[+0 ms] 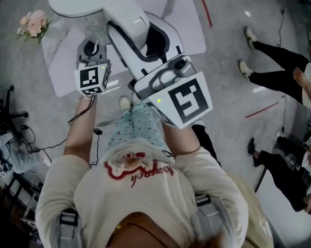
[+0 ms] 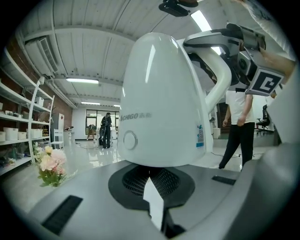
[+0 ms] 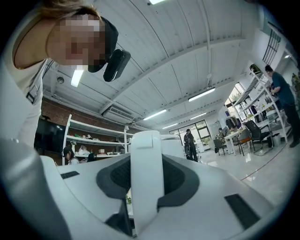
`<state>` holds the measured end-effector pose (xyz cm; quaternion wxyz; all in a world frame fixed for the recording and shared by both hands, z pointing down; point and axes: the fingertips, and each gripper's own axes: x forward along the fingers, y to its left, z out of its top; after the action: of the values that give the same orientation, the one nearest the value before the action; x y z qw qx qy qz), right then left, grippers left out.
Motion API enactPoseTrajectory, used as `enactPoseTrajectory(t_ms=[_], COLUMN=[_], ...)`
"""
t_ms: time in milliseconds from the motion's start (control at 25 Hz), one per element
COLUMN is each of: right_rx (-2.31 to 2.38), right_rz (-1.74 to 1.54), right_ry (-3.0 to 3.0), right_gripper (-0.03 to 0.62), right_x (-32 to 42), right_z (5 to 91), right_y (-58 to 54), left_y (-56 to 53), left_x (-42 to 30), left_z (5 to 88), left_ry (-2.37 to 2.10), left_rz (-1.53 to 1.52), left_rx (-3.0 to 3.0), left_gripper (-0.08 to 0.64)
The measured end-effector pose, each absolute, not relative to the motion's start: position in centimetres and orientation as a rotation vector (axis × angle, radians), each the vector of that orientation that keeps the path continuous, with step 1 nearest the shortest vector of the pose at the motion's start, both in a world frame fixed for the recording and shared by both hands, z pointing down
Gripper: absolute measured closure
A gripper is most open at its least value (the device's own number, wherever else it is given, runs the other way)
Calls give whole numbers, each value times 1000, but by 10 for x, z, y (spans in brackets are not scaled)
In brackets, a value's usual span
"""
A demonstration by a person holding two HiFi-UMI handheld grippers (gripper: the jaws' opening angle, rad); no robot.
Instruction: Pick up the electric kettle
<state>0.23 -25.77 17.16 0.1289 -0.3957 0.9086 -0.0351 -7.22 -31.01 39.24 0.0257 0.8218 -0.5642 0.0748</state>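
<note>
right hand-held gripper (image 1: 142, 77) | clamped on handle (image 3: 146, 159) of electric kettle (image 2: 161, 101)

Kettle (image 1: 88, 4) above table (image 1: 185, 25); flowers (image 1: 32, 23) seemingly at its left edge

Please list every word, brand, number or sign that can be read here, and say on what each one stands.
"CHIGO", on the kettle; the two characters after it are too blurred to read.
Sticker on the kettle: print too small to read.
Red script on the person's shirt: upside down in the head view, not legible.
</note>
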Motion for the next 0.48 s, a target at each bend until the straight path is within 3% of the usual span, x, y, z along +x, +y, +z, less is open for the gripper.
enactPoseTrajectory(t_ms=[480], right_rx=[-1190], right_rz=[-12], right_ry=[2689], right_gripper=[462], right_x=[-14], right_z=[126], right_y=[-238], left_y=[-307], left_x=[-85], left_z=[343], left_ry=[-1777], left_rz=[126], left_rx=[2548], left_gripper=[561])
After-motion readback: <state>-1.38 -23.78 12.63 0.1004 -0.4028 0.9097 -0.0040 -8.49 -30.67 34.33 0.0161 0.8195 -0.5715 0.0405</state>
